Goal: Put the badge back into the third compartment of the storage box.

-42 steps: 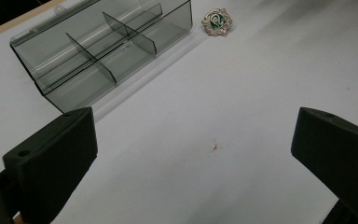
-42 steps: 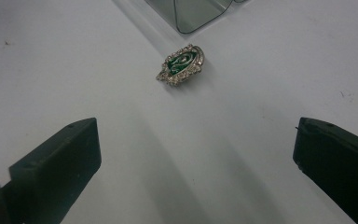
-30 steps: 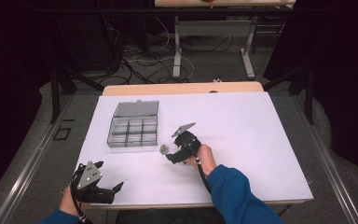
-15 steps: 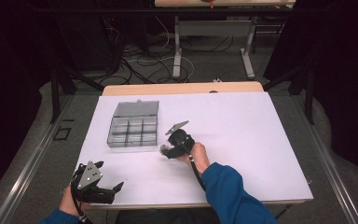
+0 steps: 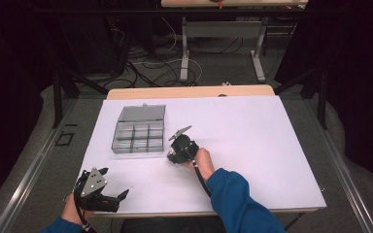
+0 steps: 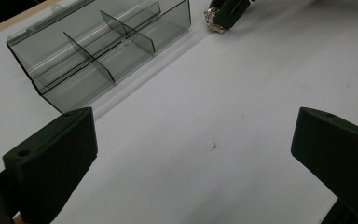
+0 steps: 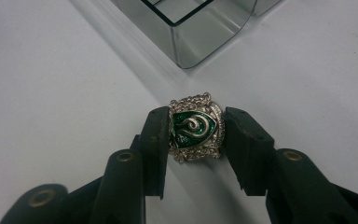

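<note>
A silver badge [image 7: 196, 127] with a green enamel shield and a raised silver snake coiled like an S was seen lying on the white table [image 5: 252, 136], just off the near corner of the clear compartment box [image 7: 191, 28]. No lettering could be made out on the badge; the snake emblem was the only mark that could be read. The badge was bracketed by the black jaws of the right gripper [image 7: 196, 135]: the left pad was pressed against the badge's edge, the right pad was set tight at the other edge, though a sliver of gap there could not be ruled out. Those jaws had just been closing, with the badge between them.

In the high view the right gripper [image 5: 174, 156] was placed just beside the box [image 5: 140, 131], at its near right corner, with the blue-sleeved forearm [image 5: 233, 199] stretched in from the bottom edge. The same badge [image 6: 214, 21] was caught from the left gripper view, small and glinting, next to the box wall.

The left gripper [image 5: 119, 199] was held well apart at the table's near left corner, its jaws spread wide over bare table, nothing between them. No label was seen on the box.
</note>
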`<action>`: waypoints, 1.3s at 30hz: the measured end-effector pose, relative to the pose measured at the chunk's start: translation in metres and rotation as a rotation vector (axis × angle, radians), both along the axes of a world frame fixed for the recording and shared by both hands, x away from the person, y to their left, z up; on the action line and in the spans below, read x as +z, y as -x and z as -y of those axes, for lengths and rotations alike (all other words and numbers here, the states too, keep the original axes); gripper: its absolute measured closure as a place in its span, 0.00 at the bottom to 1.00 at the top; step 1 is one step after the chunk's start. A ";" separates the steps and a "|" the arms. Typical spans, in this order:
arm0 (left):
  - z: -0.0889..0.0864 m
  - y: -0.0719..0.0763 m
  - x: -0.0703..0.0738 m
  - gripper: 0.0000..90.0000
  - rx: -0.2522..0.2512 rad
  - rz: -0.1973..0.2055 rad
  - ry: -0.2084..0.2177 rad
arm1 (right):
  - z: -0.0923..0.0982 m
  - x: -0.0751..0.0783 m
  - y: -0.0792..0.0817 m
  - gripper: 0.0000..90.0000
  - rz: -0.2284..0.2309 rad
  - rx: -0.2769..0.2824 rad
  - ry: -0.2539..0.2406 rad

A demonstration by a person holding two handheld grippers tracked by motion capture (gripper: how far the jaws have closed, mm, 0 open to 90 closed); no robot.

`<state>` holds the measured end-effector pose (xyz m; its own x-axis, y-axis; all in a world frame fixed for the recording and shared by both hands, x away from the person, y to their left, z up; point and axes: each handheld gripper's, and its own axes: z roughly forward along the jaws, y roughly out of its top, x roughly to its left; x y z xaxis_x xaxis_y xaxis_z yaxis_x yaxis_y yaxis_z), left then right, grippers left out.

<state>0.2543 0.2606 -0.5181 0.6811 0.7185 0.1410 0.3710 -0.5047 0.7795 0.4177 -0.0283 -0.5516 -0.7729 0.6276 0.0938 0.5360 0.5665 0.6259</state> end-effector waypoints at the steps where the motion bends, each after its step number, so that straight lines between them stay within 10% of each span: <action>1: 0.000 0.000 0.000 0.00 0.000 0.000 -0.001 | 0.000 0.000 0.000 0.68 0.005 0.009 0.003; 29: 0.001 0.001 0.000 0.00 0.003 0.011 -0.005 | 0.009 0.009 0.005 0.86 0.003 0.006 -0.033; 39: 0.001 -0.001 -0.001 0.00 0.002 0.006 -0.006 | 0.015 0.011 0.006 0.96 -0.039 0.047 -0.134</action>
<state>0.2549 0.2592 -0.5186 0.6790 0.7188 0.1492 0.3671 -0.5085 0.7789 0.4119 -0.0437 -0.5401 -0.7954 0.5702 0.2053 0.5362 0.5044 0.6768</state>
